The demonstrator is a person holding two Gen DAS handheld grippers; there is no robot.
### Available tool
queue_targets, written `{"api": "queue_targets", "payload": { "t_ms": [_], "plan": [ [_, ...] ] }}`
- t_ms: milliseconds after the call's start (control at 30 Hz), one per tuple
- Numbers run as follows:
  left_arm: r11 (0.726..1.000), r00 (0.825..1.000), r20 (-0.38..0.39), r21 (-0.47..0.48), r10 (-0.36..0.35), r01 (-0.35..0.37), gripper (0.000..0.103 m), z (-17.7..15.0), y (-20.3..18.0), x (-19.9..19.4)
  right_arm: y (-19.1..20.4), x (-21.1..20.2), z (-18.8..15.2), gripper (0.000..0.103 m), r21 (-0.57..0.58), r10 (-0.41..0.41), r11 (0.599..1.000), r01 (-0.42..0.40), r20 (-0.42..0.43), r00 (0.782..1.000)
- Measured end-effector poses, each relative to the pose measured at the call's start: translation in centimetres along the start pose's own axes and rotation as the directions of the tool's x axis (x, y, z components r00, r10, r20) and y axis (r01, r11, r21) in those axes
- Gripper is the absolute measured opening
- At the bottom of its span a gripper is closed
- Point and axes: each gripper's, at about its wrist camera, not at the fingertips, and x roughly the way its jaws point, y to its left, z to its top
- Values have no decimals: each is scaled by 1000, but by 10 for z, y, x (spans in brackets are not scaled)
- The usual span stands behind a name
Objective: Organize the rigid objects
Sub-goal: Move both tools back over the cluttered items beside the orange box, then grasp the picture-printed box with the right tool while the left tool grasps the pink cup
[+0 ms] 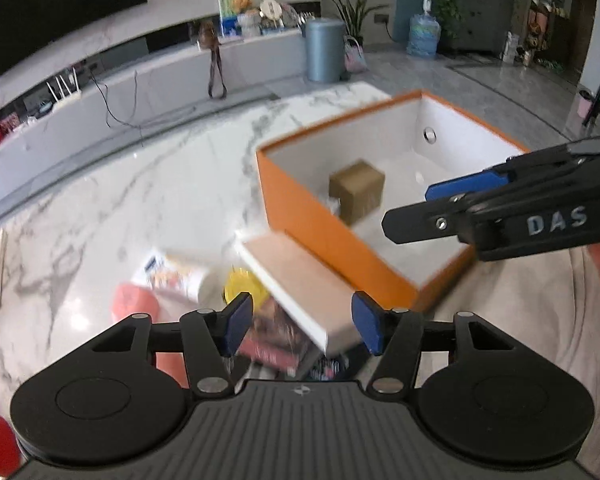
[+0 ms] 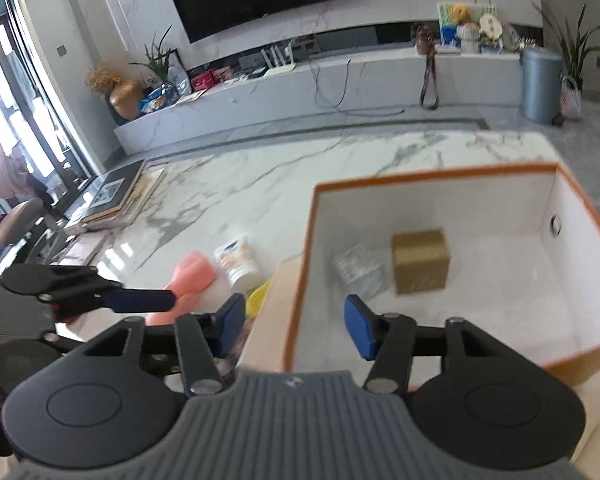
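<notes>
The orange box (image 2: 580, 364) is holding a brown carton (image 2: 420, 261) beside a clear packet (image 2: 358, 266). Both the left gripper (image 1: 302, 326) and the right gripper (image 2: 296, 324) are hovering with jaws apart, gripping nothing.

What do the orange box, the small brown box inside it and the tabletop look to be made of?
Orange box: probably rigid cardboard, matte orange outside and white inside, with thin straight walls. Small brown box: most likely kraft cardboard, dull brown with creased edges. Tabletop: glossy white marble or a marble-look slab, grey-veined and reflecting light.
</notes>
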Motion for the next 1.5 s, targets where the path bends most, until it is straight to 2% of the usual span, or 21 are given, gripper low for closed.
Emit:
{"api": "queue_targets", "payload": {
  "t_ms": [100, 267, 400, 567, 700, 833, 1000, 1233, 1367, 1500],
  "plan": [
    [1000, 999, -27, 23, 18, -17, 66, -9, 5, -1, 13, 3, -6, 49, -26, 38, 999, -38, -36, 999],
    [996, 993, -82, 7, 89, -89, 65, -18, 28, -2, 37, 16, -4, 47, -113, 72, 990, -79, -66, 995],
    [989, 983, -115, -17, 144, -147, 65, -27, 50, -2, 56, 37, 0, 47, -205, 60, 975, -81, -108, 992],
    [980, 969, -173, -61, 176, -189, 68, -38, 73, 8, 76, 67, 1, 46, -328, 6, 943, -58, -157, 988],
    [969, 965, -205, -153, 161, -194, 73, -43, 90, 19, 85, 89, -1, 45, -384, -13, 921, -66, -199, 980],
    [953, 950, -266, -209, 163, -221, 73, -42, 102, 33, 93, 109, -3, 45, -430, -32, 900, -77, -240, 970],
    [950, 931, -326, -201, 166, -240, 73, -38, 110, 54, 98, 125, -2, 44, -440, -41, 894, -83, -265, 963],
    [955, 910, -391, -191, 138, -228, 71, -39, 114, 77, 96, 145, -1, 44, -466, -74, 881, -79, -302, 950],
    [957, 903, -412, -193, 119, -215, 66, -42, 114, 82, 97, 149, -6, 44, -517, -99, 852, -83, -314, 944],
    [958, 901, -415, -188, 124, -218, 62, -43, 113, 83, 105, 151, -12, 46, -588, -127, 803, -91, -320, 939]
  ]
}}
